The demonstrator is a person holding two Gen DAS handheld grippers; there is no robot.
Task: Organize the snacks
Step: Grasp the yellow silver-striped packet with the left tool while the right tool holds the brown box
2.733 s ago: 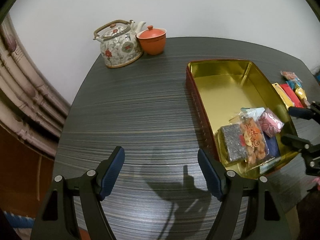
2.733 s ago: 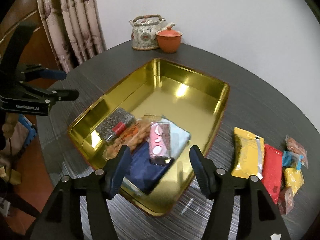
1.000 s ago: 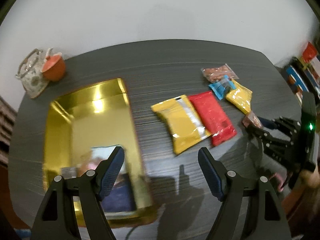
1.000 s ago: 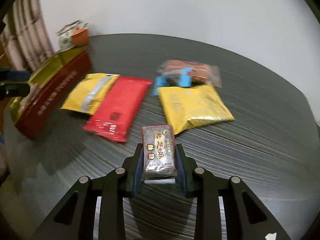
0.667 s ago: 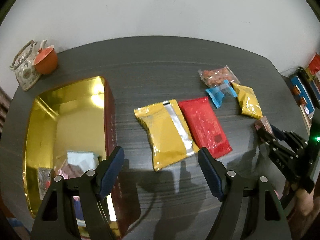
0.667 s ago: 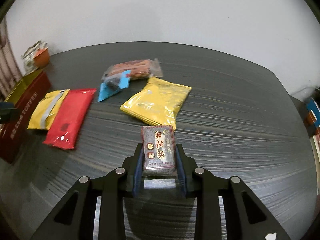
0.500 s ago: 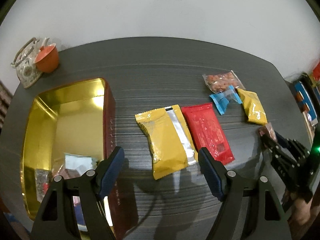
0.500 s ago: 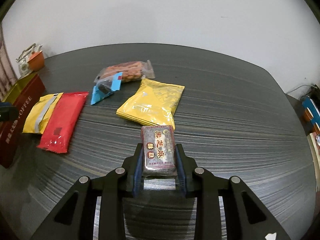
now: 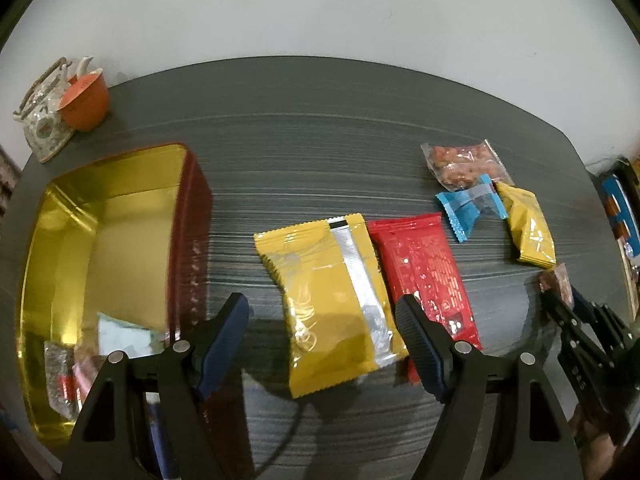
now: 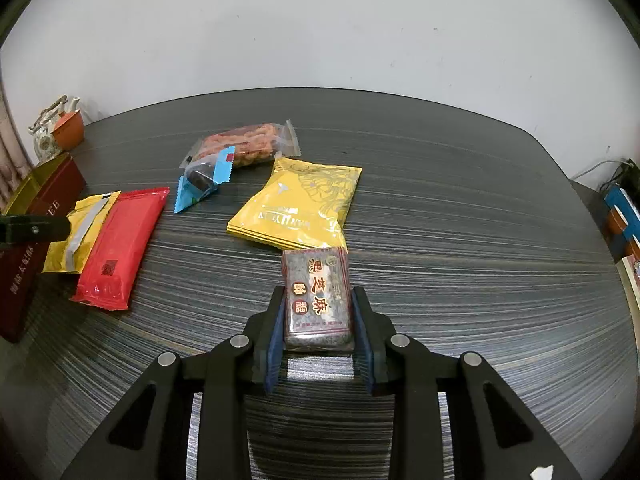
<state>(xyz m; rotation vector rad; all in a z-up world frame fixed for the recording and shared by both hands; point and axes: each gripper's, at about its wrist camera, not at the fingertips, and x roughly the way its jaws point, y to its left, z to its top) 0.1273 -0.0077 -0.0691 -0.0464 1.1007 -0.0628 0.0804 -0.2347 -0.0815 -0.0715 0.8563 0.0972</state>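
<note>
My right gripper (image 10: 318, 322) is shut on a dark sesame-brittle packet (image 10: 317, 294) with red Chinese lettering, held just above the table; it also shows at the right edge of the left wrist view (image 9: 557, 286). My left gripper (image 9: 324, 344) is open and empty, its jaws either side of the near end of a yellow packet with a silver strip (image 9: 330, 296). A red packet (image 9: 426, 276) lies beside it. A blue-wrapped sweet (image 9: 470, 210), a clear bag of orange snacks (image 9: 464, 162) and a yellow pouch (image 9: 530, 228) lie further right. The gold tin (image 9: 132, 184) at left holds several snacks.
A floral teapot (image 9: 42, 116) and an orange lidded cup (image 9: 86, 100) stand at the table's far left corner. The dark striped table (image 10: 460, 208) ends near the white wall. Books and boxes (image 10: 622, 216) sit beyond the right edge.
My left gripper has swung right from the tin to hover over the yellow and red packets. My right gripper left the tin, closed on the sesame-brittle packet and has barely moved in the last half second.
</note>
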